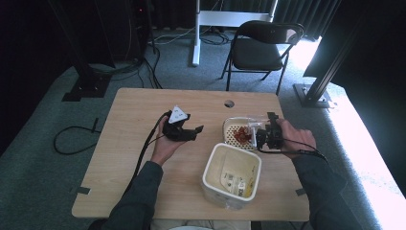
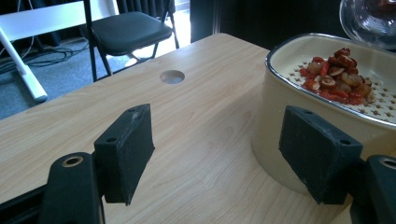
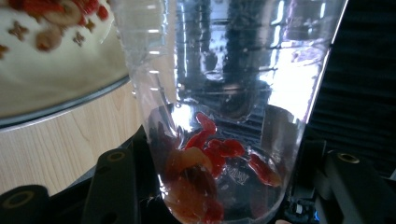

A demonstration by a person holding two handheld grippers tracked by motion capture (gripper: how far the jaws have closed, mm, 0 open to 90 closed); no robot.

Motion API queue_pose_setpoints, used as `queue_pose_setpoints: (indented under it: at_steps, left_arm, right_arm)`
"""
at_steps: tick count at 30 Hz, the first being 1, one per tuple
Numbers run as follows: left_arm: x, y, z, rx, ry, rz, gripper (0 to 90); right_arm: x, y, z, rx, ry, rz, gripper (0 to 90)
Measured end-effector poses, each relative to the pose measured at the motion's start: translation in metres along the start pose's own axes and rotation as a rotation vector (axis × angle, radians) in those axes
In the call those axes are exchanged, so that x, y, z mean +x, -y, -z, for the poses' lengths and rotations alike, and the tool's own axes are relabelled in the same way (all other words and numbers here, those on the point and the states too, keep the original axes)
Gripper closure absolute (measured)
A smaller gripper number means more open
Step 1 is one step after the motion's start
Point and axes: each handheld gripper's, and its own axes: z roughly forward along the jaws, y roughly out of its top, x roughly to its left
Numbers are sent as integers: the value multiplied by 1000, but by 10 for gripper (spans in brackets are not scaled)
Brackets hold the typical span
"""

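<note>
A clear plastic cup holding red and tan dried fruit sits clamped between the jaws of the right gripper, tilted beside the cream strainer basket already bearing a heap of the fruit. The left gripper rests apart on the table, jaws wide and empty, the basket just beyond its right pad.

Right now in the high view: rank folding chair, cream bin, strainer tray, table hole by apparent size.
1. folding chair, though it stands farther off
2. cream bin, nearer the camera, so the order of these two is unsure
3. strainer tray
4. table hole
</note>
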Motion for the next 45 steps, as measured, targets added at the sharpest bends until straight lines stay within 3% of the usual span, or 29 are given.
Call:
queue_pose_setpoints:
  at_steps: [4,6,9,12,14,16,18,20,23,29,32,35,38,40,42,44,45]
  left_arm:
    - [-1,0,0,1,1,-6,266]
    - [-1,0,-1,-1,1,-2,266]
    - [-1,0,-1,6,0,-4,266]
    - [0,0,0,1,0,-3,266]
    - [0,0,0,4,-2,-4,266]
    - [0,0,0,2,-1,-2,266]
    - [0,0,-1,3,-1,-8,266]
    - [0,-1,-1,1,0,-7,266]
    - [1,0,-1,7,-2,-6,266]
    - [0,1,-1,6,-2,-3,266]
    - [-1,1,0,5,-1,-7,266]
    - [1,1,0,2,-3,0,266]
    - [1,1,-1,4,-3,-1,266]
    - [0,1,-1,2,-1,-2,266]
    - [0,1,-1,3,0,-2,266]
    - [0,2,0,2,-1,1,266]
    - [1,2,0,2,0,0,266]
  right_arm:
    - [-5,3,-3,14,8,-46,440]
    - [-2,0,0,-5,3,-18,440]
    - [-6,1,-1,7,14,-54,440]
    - [-4,0,0,12,21,-28,440]
    - [-6,0,0,4,17,-54,440]
    - [-4,-2,1,-1,21,-23,440]
    - [-7,-3,0,-3,21,-47,440]
    - [-6,-4,0,-9,18,-23,440]
    - [-6,-3,-1,-8,12,-50,440]
    - [3,-7,-1,-4,13,-3,440]
    - [-1,-3,-2,5,26,-42,439]
    - [1,-4,1,2,28,-5,439]
    - [-2,-4,1,3,34,-22,439]
    - [0,-7,1,10,42,12,439]
    - [-3,-7,0,7,45,-15,439]
    - [1,-9,0,3,43,30,439]
    - [0,-8,-1,11,54,12,439]
